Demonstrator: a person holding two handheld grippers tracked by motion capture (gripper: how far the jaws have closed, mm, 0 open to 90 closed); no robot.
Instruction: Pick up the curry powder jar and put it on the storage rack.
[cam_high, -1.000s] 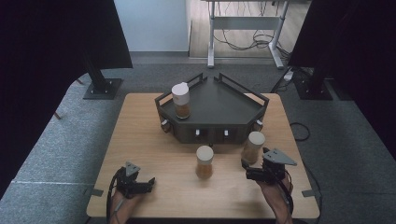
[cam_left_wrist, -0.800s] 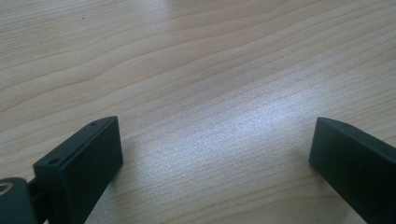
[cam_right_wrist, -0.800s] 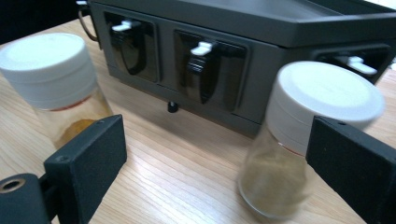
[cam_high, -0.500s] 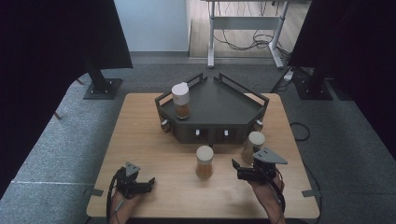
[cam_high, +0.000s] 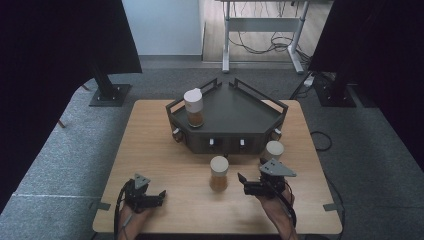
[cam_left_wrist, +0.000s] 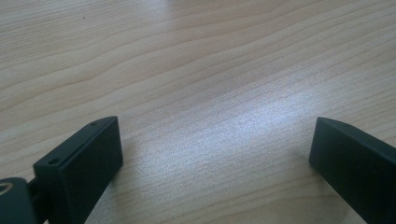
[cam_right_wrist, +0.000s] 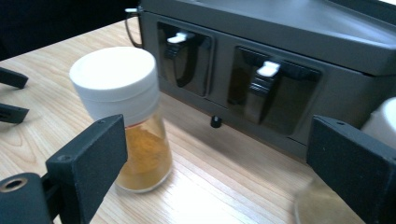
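Three white-lidded jars of orange-brown powder are in the high view. One jar (cam_high: 194, 107) stands on the dark tray (cam_high: 235, 107), a middle jar (cam_high: 219, 172) stands on the table in front of it, and a right jar (cam_high: 274, 149) stands by the tray's front right corner. My right gripper (cam_high: 243, 184) points left at the middle jar, open, a short gap from it. In the right gripper view the open gripper (cam_right_wrist: 217, 140) faces the tray front, the middle jar (cam_right_wrist: 122, 116) just beyond its left jaw, untouched. My left gripper (cam_high: 161, 195) (cam_left_wrist: 212, 135) lies open over bare wood.
The tray's front wall (cam_right_wrist: 261, 88) carries two recessed latches with white tabs. The right jar (cam_right_wrist: 384, 116) is partly hidden behind my right jaw. The wooden table (cam_high: 150, 150) is bare at left. Beyond it lie grey carpet, black stands and a desk frame.
My right gripper has turned from beside the right jar and moved left toward the middle jar. The left gripper and the jars have not moved.
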